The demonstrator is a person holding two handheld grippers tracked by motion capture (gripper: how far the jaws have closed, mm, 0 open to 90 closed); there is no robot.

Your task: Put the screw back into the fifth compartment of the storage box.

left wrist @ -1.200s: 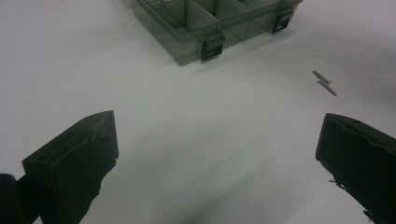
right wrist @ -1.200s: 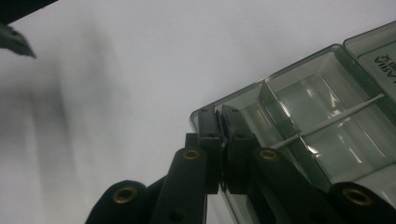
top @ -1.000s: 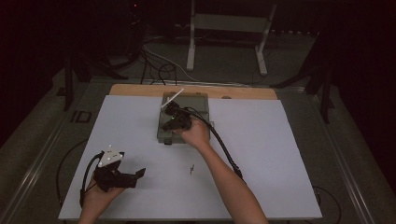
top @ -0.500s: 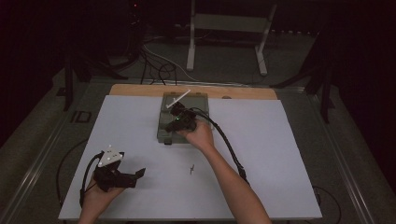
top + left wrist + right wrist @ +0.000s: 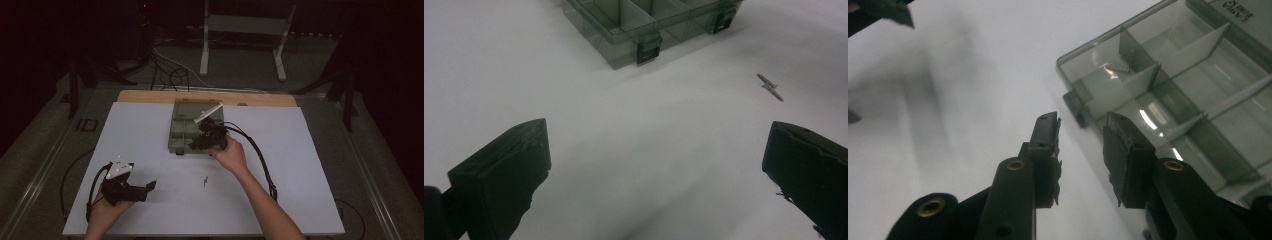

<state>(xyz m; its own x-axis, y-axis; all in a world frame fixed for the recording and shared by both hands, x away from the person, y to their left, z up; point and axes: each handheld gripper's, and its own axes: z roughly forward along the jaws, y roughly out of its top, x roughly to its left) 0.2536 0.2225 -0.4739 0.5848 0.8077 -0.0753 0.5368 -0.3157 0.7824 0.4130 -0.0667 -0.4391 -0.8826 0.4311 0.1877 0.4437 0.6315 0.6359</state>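
Note:
A clear grey compartment box [image 5: 185,125] lies open at the middle back of the white sheet. My right gripper [image 5: 196,144] hovers over its near edge. In the right gripper view the right gripper [image 5: 1080,125] has its jaws a little apart; they have just been opening and nothing is between them. One small screw [image 5: 1118,68] lies in a corner compartment of the box [image 5: 1198,80]. Two small screws [image 5: 205,181] lie loose on the sheet, also the screws [image 5: 770,86] in the left gripper view. My left gripper [image 5: 146,188] rests at the front left, open wide and empty, the left gripper [image 5: 656,165] facing the box [image 5: 644,25].
The white sheet [image 5: 310,165] covers the table; a wooden edge [image 5: 260,98] shows at the back. A black cable [image 5: 260,160] trails from the right gripper along the forearm. A white stand [image 5: 240,35] and cables are on the floor behind the table.
The right hand has drawn the gripper from over the box's middle toward its near right edge. The left gripper has stayed in place.

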